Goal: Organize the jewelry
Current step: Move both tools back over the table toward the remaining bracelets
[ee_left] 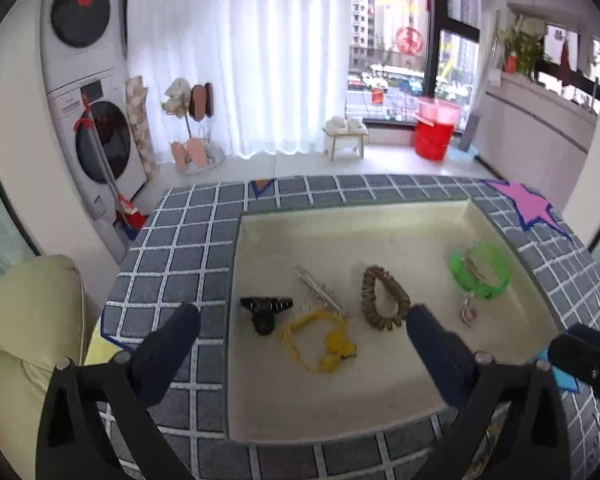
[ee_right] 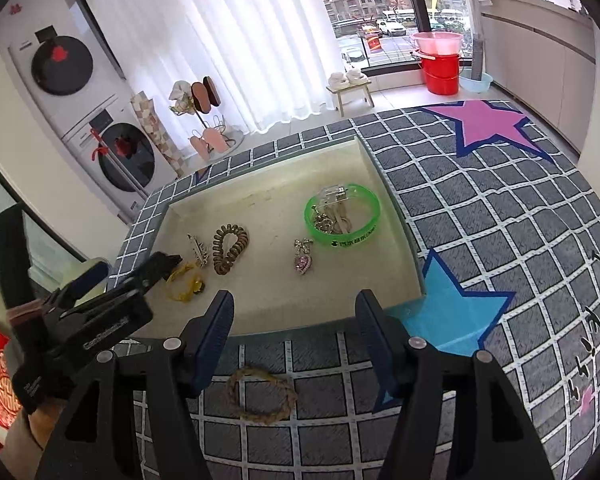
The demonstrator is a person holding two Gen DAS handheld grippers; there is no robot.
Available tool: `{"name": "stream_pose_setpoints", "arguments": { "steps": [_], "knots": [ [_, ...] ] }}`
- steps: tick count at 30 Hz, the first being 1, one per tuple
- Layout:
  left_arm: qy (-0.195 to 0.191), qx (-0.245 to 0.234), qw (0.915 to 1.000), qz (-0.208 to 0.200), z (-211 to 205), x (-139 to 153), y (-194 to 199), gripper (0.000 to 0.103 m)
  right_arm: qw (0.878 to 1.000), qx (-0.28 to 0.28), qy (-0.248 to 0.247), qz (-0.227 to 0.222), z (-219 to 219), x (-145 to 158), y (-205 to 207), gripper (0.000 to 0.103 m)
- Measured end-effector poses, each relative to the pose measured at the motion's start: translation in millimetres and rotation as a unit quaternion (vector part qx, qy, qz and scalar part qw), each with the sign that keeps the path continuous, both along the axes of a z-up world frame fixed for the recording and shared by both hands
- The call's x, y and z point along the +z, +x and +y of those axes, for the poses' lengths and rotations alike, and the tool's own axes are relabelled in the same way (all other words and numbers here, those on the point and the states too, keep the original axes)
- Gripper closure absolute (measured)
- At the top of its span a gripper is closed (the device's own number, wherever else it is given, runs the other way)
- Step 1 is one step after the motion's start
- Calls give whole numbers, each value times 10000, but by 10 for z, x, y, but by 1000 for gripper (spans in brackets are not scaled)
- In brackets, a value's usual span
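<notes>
A cream tray (ee_left: 340,412) (ee_right: 260,312) sits on the grid-patterned cloth. In it lie a black claw clip (ee_left: 265,309), a yellow cord piece (ee_left: 324,340) (ee_right: 186,280), a silver hair clip (ee_left: 320,290) (ee_right: 198,252), a brown coil hair tie (ee_left: 384,298) (ee_right: 228,250), a pink heart brooch (ee_left: 469,312) (ee_right: 302,260) and a green bangle (ee_left: 480,270) (ee_right: 342,214) with small pieces inside. A braided rope bracelet (ee_right: 260,396) lies on the cloth outside the tray. My left gripper (ee_left: 302,334) is open above the tray's near left. My right gripper (ee_right: 294,328) is open above the bracelet.
Pink (ee_right: 484,124) and blue (ee_right: 456,312) star patches mark the cloth right of the tray. A cream chair (ee_left: 32,320) stands at the left. Washing machines (ee_left: 96,128), a shoe rack (ee_left: 196,132), a stool (ee_left: 346,136) and red buckets (ee_left: 434,132) stand beyond.
</notes>
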State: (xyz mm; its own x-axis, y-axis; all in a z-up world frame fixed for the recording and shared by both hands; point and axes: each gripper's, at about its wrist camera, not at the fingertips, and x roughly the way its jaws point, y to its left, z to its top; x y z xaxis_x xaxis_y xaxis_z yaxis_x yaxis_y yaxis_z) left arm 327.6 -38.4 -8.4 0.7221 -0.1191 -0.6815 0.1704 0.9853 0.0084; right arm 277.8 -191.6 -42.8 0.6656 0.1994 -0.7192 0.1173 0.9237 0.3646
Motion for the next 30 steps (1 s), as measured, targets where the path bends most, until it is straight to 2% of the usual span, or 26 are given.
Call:
{"name": "stream_pose_setpoints", "arguments": {
  "steps": [3, 4, 5, 7, 10, 16, 30],
  "knots": [
    [80, 51, 9999, -37, 30, -42, -20, 0, 9999, 6, 67, -84, -11, 24, -61, 14],
    [79, 79, 9999, -45, 50, -59, -29, 0, 9998, -3, 87, -160, -10, 42, -87, 4],
    [65, 93, 9999, -43, 76, -55, -38, 0, 9995, -9, 113, -293, -5, 68, -130, 1],
    [60, 64, 10000, -38, 104, -96, -52, 0, 9987, -2, 148, -484, 11, 114, -202, 0],
    [71, 59, 9999, -40, 155, -143, -79, 0, 9985, 45, 117, -540, 43, 154, -281, 0],
    [14, -35, 10000, 52, 263, -217, -225, 0, 9994, 157, 109, -294, 45, 184, -376, 0],
    [71, -109, 9997, 215, 281, -162, -897, 0, 9998, 167, 136, -21, 8, 111, -689, 0]
  ]
}}
